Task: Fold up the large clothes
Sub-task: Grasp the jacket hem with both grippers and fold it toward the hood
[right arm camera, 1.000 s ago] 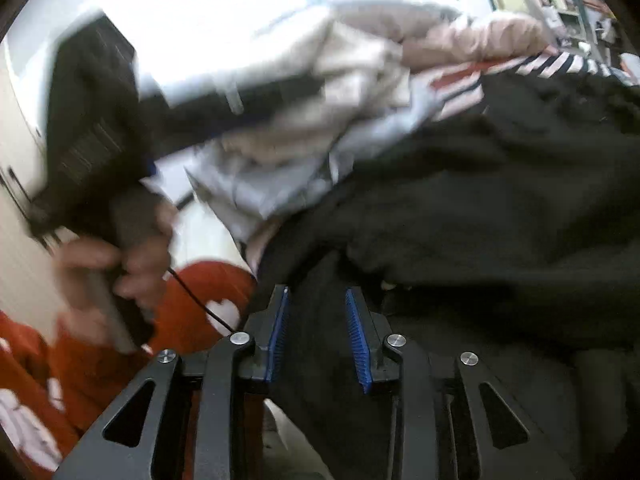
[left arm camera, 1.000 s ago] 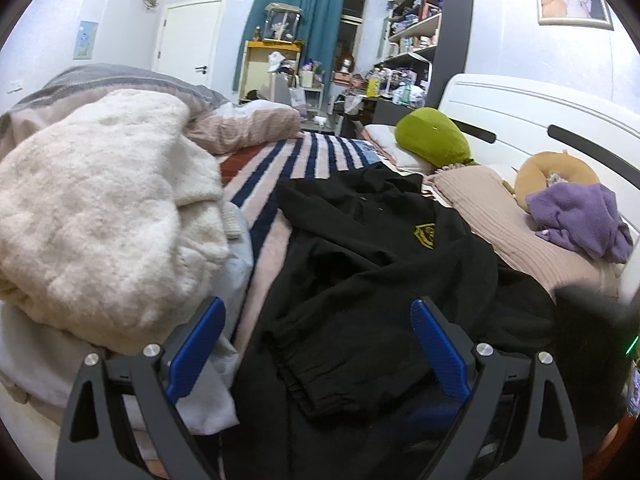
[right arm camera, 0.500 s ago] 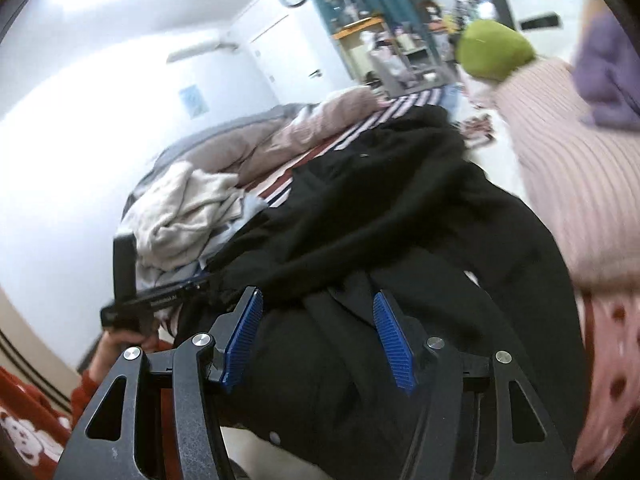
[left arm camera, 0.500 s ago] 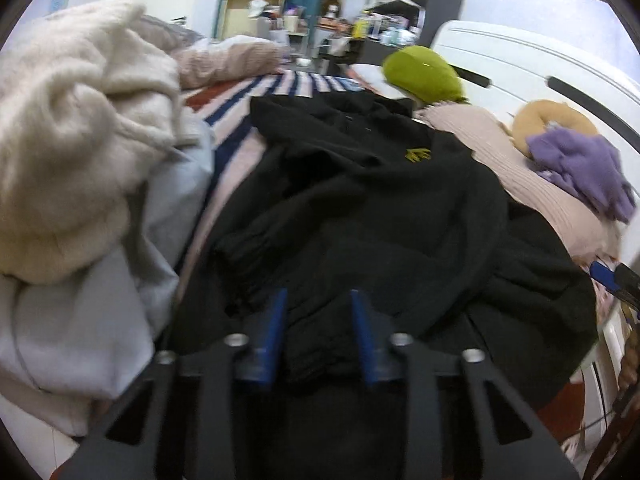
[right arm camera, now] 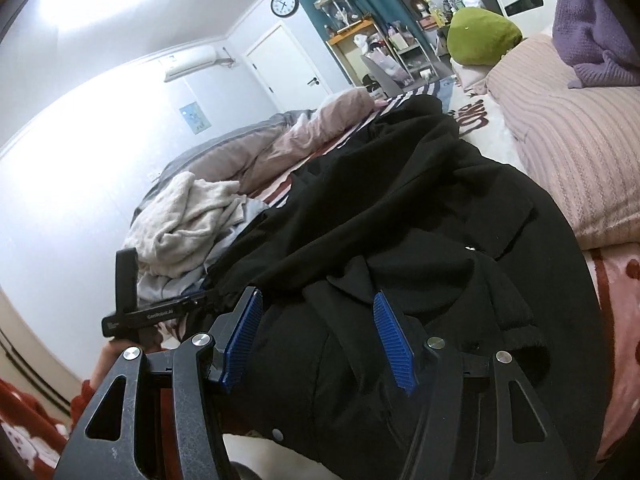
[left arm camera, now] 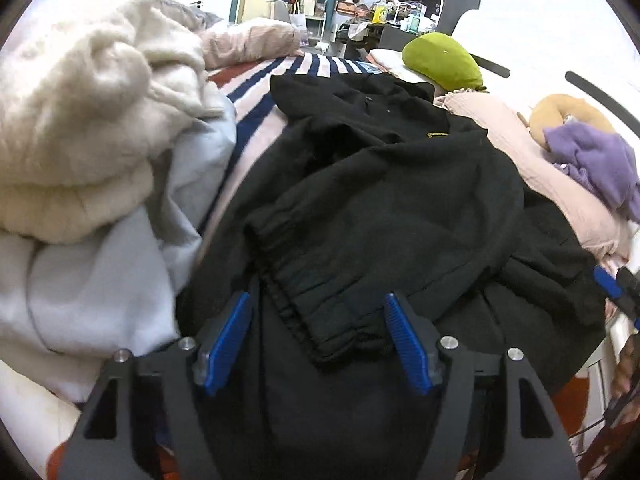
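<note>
Black jacket, rumpled, sleeve cuff gathered, spread over bed

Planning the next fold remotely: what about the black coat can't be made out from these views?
- Left wrist view: the black coat has its near hem hidden behind the left claw.
- Left wrist view: the yellow chest emblem is too small to read.
- Right wrist view: the coat's near edge is hidden behind the right claw.

"GenRobot.AI" on left gripper body; bedding print illegible.
</note>
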`<action>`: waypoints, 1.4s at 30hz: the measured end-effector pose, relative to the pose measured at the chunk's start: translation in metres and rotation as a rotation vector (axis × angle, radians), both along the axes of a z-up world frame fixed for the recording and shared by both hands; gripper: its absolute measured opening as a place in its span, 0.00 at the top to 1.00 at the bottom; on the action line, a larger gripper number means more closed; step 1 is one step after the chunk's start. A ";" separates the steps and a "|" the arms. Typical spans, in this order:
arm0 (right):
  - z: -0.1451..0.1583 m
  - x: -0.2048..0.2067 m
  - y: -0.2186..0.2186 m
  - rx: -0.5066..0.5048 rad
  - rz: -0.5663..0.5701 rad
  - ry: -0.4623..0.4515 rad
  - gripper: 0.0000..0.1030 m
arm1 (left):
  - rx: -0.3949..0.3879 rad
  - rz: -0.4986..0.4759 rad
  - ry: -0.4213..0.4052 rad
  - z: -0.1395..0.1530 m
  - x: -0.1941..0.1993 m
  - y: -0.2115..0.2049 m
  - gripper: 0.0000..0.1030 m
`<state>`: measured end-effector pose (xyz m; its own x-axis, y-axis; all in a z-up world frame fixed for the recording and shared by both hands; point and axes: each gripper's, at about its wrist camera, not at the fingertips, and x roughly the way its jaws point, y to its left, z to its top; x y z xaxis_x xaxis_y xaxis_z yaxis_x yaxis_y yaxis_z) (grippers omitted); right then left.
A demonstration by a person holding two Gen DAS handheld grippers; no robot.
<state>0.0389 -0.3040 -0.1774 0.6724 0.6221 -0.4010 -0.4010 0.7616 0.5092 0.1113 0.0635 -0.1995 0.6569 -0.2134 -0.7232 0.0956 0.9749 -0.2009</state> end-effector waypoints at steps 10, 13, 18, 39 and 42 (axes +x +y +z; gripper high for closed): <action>-0.002 -0.004 -0.002 0.018 -0.004 0.005 0.46 | -0.131 -0.055 0.009 -0.001 -0.003 -0.010 0.82; -0.001 -0.003 -0.004 0.022 -0.010 0.002 0.46 | -0.124 -0.073 -0.015 0.011 -0.024 -0.006 0.83; -0.003 -0.001 -0.003 0.029 -0.012 0.004 0.46 | -0.088 -0.080 0.027 -0.001 -0.039 -0.006 0.78; -0.019 -0.037 -0.100 -0.186 -0.340 0.175 0.25 | -0.014 0.076 0.014 -0.007 -0.054 0.061 0.24; -0.033 -0.041 -0.103 -0.137 -0.331 0.204 0.22 | -0.090 0.057 0.047 -0.021 -0.046 0.058 0.25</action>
<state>-0.0022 -0.4069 -0.2101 0.7255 0.3174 -0.6107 -0.0245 0.8987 0.4379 0.0657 0.1214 -0.2209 0.6355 -0.2427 -0.7330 0.0292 0.9562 -0.2913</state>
